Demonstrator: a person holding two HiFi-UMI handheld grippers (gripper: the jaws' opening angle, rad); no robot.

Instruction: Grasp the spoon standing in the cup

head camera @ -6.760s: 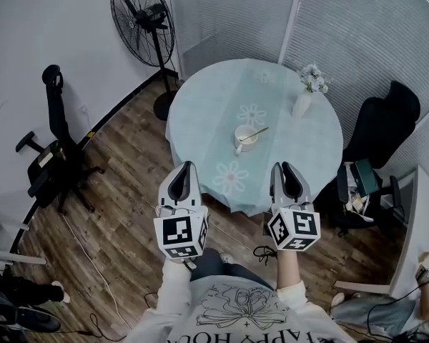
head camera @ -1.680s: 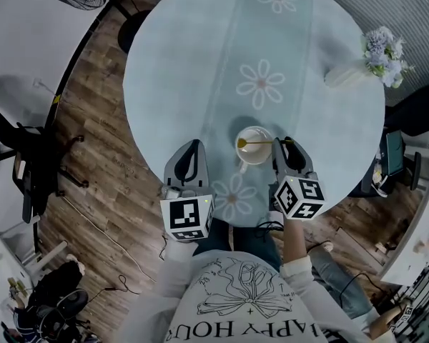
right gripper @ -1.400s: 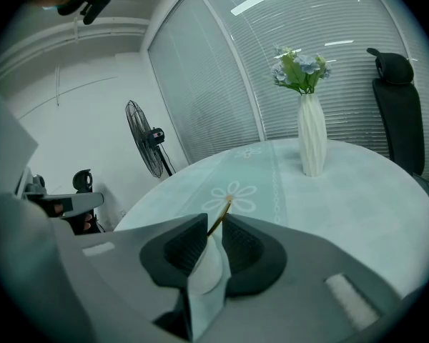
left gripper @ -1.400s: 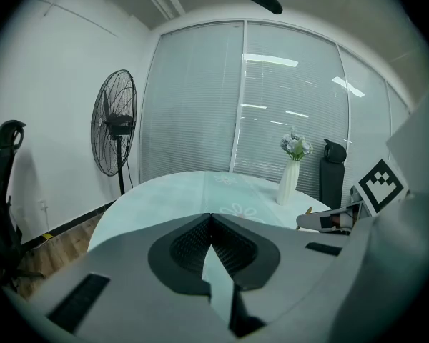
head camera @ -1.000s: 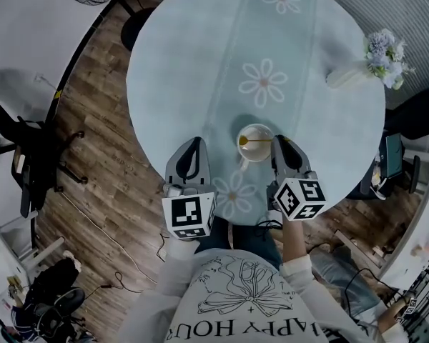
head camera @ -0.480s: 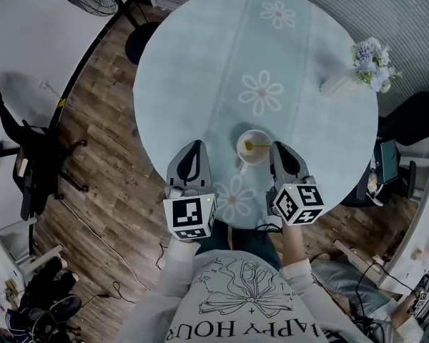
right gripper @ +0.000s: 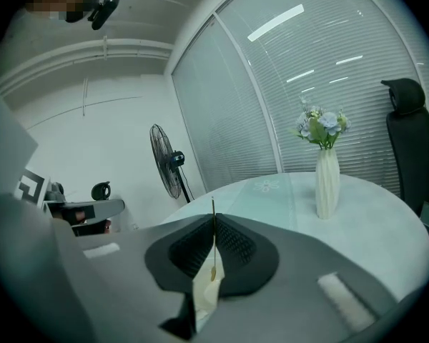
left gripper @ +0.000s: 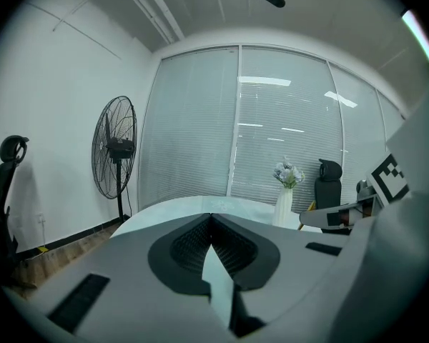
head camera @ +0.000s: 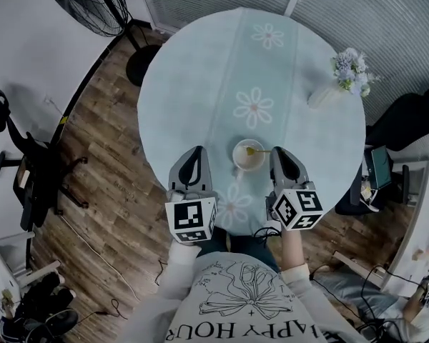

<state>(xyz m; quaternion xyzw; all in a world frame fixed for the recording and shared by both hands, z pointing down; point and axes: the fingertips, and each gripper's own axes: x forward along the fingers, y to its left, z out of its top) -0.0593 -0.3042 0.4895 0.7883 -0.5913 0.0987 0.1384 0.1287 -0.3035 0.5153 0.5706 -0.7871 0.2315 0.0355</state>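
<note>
On shirt [head camera: 244, 300], "HAPPY HOUR" print

Place: an office, most likely a small meeting or break corner.
Walls: tall glass partition panels covered by grey horizontal slatted blinds [head camera: 372, 13], set in pale frames; plain white wall on the other side.
Ceiling: long strip lights mirrored in the glass in both gripper views.
Seating: a black swivel office chair with headrest and castor base [head camera: 28, 170] by the white wall, and another black high-backed chair [head camera: 415, 116] near the blinds.
Table: a round table under a pale blue-green cloth printed with white daisies [head camera: 200, 70], bearing a slim white vase of pale flowers [head camera: 320, 96].
Floor: brown wood-look planks [head camera: 107, 163].
Cooling: a black pedestal fan with a round wire cage [head camera: 86, 2].
</note>
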